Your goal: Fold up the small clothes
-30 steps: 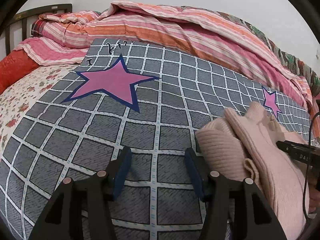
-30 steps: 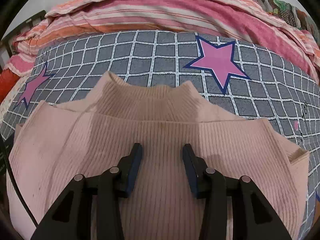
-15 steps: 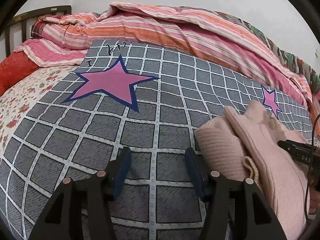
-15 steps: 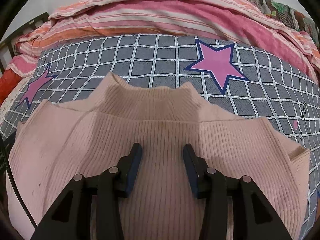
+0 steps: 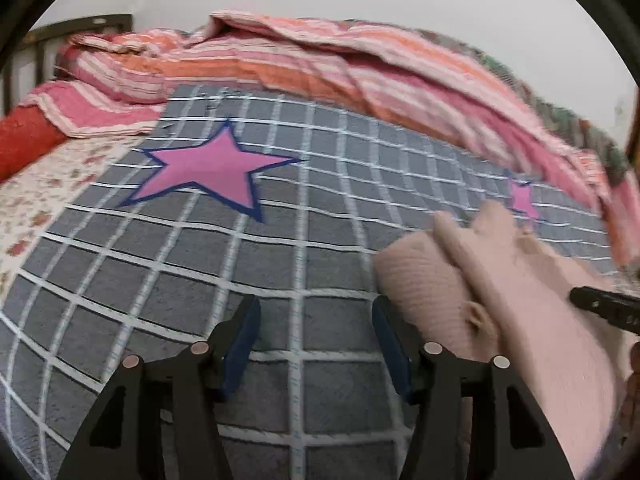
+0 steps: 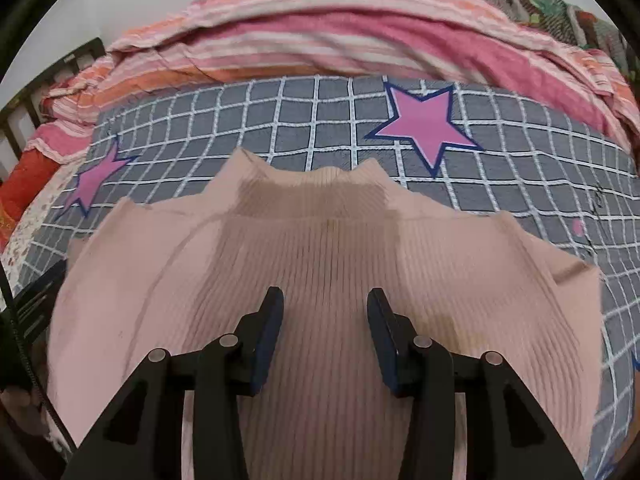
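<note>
A pale pink ribbed sweater (image 6: 320, 264) lies flat on the grey grid bedspread (image 6: 320, 120), collar pointing away, sleeves folded in. My right gripper (image 6: 325, 300) is open and empty above the sweater's middle. In the left wrist view the sweater (image 5: 500, 288) lies to the right, its folded sleeve edge beside my right finger. My left gripper (image 5: 316, 312) is open and empty over bare bedspread (image 5: 200, 280), just left of the sweater. The right gripper's body (image 5: 604, 306) shows at the far right edge.
A striped pink and orange quilt (image 5: 320, 68) is heaped along the back of the bed. Pink stars (image 5: 216, 168) mark the bedspread. A floral sheet (image 5: 40, 200) and red pillow (image 5: 24, 144) lie at the left. A dark headboard (image 5: 60, 36) stands behind.
Both grippers have pulled back and risen slightly, so the sweater and bed sit lower in view. The sweater has not moved. Both stay open.
</note>
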Demonstrator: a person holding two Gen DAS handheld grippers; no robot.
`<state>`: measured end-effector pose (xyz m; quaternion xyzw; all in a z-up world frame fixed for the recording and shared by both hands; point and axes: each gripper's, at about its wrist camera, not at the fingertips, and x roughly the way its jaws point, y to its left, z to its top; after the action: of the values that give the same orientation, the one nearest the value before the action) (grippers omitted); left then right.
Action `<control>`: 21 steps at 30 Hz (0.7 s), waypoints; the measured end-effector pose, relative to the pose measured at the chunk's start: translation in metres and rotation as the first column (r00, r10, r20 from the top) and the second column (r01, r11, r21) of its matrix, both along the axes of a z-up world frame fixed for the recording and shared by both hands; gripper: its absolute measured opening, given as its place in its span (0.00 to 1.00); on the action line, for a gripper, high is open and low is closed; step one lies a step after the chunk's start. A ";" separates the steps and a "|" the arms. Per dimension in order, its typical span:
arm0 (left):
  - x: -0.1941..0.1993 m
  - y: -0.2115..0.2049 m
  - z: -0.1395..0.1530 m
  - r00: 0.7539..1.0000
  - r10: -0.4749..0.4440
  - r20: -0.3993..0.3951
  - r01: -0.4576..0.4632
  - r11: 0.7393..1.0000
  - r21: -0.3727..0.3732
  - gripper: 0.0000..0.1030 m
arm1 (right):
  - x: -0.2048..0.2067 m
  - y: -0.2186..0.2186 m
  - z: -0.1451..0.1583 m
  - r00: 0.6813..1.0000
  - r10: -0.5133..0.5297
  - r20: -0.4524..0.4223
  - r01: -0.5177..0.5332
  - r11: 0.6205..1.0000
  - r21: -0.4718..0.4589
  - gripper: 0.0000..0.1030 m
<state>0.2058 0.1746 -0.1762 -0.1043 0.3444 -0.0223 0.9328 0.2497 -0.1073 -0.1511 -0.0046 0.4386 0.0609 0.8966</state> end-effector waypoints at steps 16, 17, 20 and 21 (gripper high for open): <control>-0.091 -0.031 0.010 0.984 -0.179 -0.014 0.172 0.962 -0.213 0.58 | -0.086 -0.004 0.000 0.995 0.038 0.092 -0.034 0.998 -0.044 0.42; -0.098 -0.033 0.008 0.984 -0.178 -0.014 0.170 0.961 -0.220 0.59 | -0.090 -0.005 -0.001 0.994 0.037 0.099 -0.033 0.998 -0.046 0.42; -0.115 -0.034 0.001 0.986 -0.164 -0.011 0.155 0.951 -0.268 0.60 | -0.099 -0.005 -0.002 0.992 0.040 0.116 -0.035 0.998 -0.045 0.42; -0.119 -0.034 -0.002 0.987 -0.159 -0.009 0.150 0.947 -0.284 0.60 | -0.102 -0.005 -0.002 0.992 0.039 0.123 -0.034 0.998 -0.044 0.42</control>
<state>0.0872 0.1402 -0.1777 -0.2091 0.3595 -0.1425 0.8982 0.1474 -0.1124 -0.1535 -0.0349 0.3832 0.0679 0.9205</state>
